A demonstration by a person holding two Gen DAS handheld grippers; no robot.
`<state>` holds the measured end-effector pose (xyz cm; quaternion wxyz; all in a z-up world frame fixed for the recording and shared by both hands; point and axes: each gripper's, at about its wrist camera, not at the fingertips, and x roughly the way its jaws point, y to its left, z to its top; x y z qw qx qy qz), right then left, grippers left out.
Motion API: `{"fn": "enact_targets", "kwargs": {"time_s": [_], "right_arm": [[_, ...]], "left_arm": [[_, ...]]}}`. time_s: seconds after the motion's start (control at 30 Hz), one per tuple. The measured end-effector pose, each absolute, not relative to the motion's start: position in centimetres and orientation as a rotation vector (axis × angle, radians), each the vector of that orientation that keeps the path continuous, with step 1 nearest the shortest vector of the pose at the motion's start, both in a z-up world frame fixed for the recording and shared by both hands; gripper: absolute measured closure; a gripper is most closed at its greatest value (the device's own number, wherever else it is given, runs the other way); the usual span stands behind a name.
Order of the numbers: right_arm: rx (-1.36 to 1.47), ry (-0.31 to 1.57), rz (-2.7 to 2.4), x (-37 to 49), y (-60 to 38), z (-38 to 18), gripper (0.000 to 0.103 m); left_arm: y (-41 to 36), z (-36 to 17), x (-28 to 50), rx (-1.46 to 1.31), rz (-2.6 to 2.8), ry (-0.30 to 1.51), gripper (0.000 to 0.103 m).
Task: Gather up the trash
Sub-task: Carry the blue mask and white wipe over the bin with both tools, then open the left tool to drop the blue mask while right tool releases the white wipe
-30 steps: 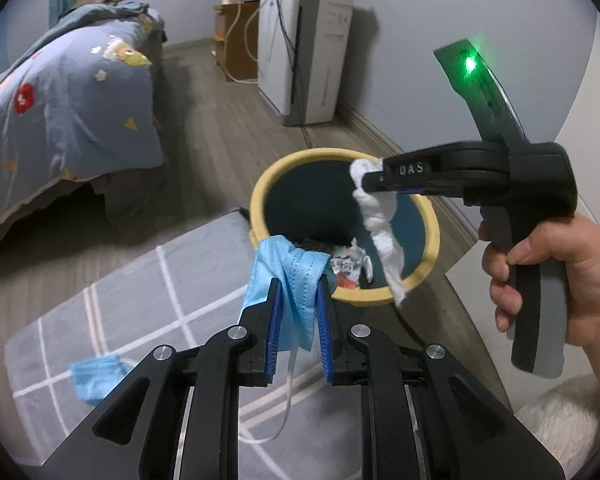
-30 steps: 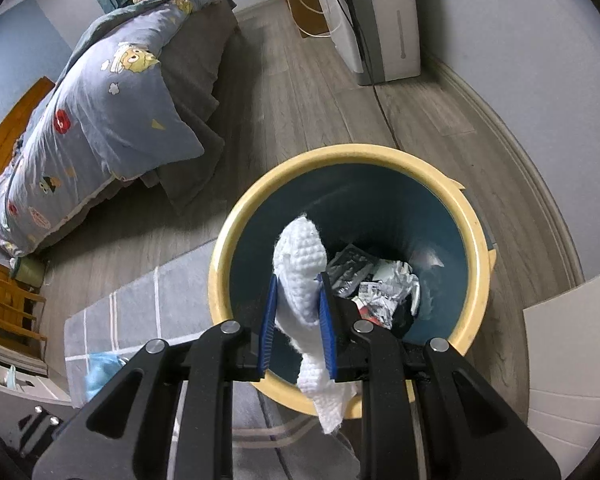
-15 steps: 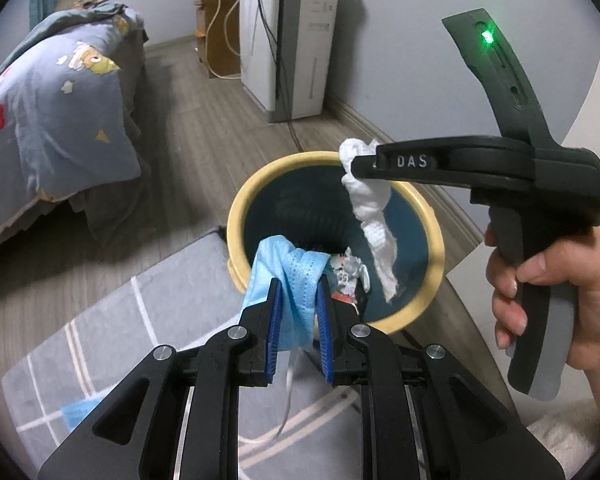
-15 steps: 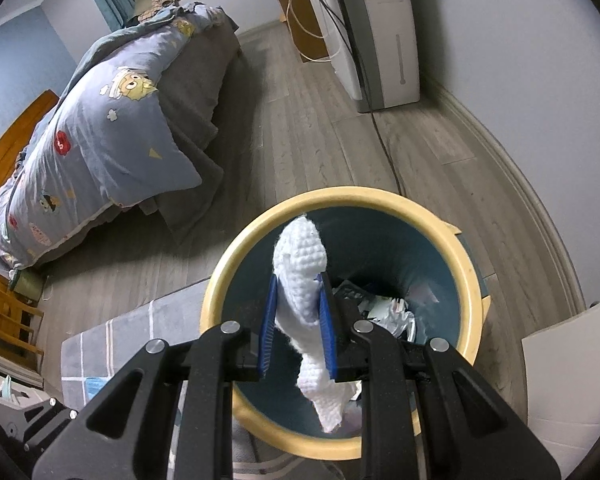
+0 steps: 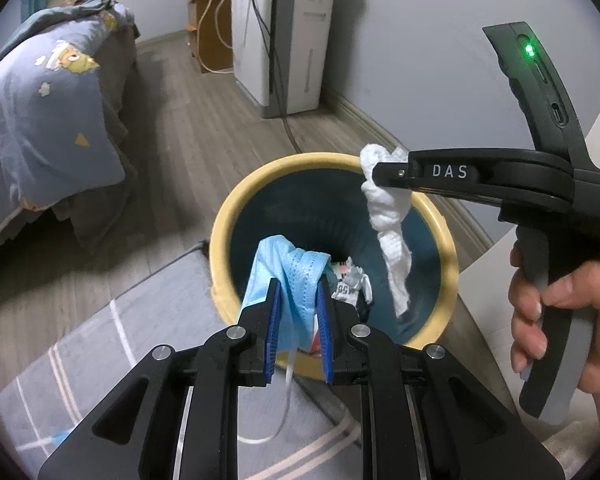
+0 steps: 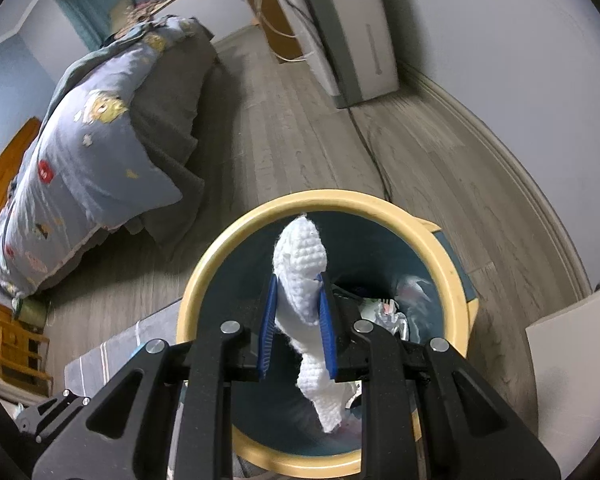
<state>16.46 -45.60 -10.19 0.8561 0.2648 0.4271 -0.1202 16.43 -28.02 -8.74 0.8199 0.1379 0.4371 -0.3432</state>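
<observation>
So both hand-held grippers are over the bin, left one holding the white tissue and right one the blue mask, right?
Swapped. The left hand-held gripper holds the blue mask, per the left wrist view; the right hand-held gripper holds the white tissue. Both are over the bin.

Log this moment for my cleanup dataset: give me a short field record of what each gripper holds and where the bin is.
left gripper: jaws shut on blue face mask, strap dangling below
right gripper: jaws shut on white paper towel, twisted, hanging down
trash bin: yellow rim, dark inside, on floor at rug edge
position: both items held above the bin's opening
bin contents: crumpled wrappers at bottom
release: not yet done
</observation>
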Motion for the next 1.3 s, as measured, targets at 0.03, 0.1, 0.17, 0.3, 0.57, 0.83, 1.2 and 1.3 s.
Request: {"fn": "enact_targets", "kwargs": {"time_s": [0.03, 0.1, 0.17, 0.3, 0.57, 0.83, 1.2, 1.3], "right_arm": [[0.570, 0.899, -0.261, 16.4, -45.9, -10.4, 0.083], [0.594, 0.901, -0.272, 16.3, -46.4, -10.7, 0.083], [0.612, 0.903, -0.280, 16.2, -46.8, -11.0, 0.083], [0.658, 0.902, -0.293, 16.0, -47.7, -11.6, 0.083], [0.699, 0.827, -0.270, 15.9, -49.0, -11.6, 0.083], [0.665, 0.894, -0.283, 16.6, -48.5, -12.6, 0.083], [0.614, 0.885, -0.265, 16.6, -47.8, -12.2, 0.082], [0.591, 0.883, -0.270, 16.6, -47.5, -12.0, 0.077]], "left_arm": [[-28.3, -8.9, 16.6, 0.296, -0.733, 0.931, 0.085], [-28.8, -9.2, 16.8, 0.300, -0.739, 0.933, 0.085], [-29.4, -9.7, 17.0, 0.303, -0.744, 0.937, 0.085], [-30.0, -10.7, 17.7, 0.291, -0.746, 0.960, 0.085], [-30.7, -10.4, 18.6, 0.229, -0.765, 0.922, 0.085], [-31.5, -11.3, 18.9, 0.249, -0.758, 0.925, 0.080], [-30.8, -10.4, 19.5, 0.244, -0.695, 0.863, 0.057], [-30.6, -10.2, 19.6, 0.241, -0.682, 0.854, 0.044]]}}
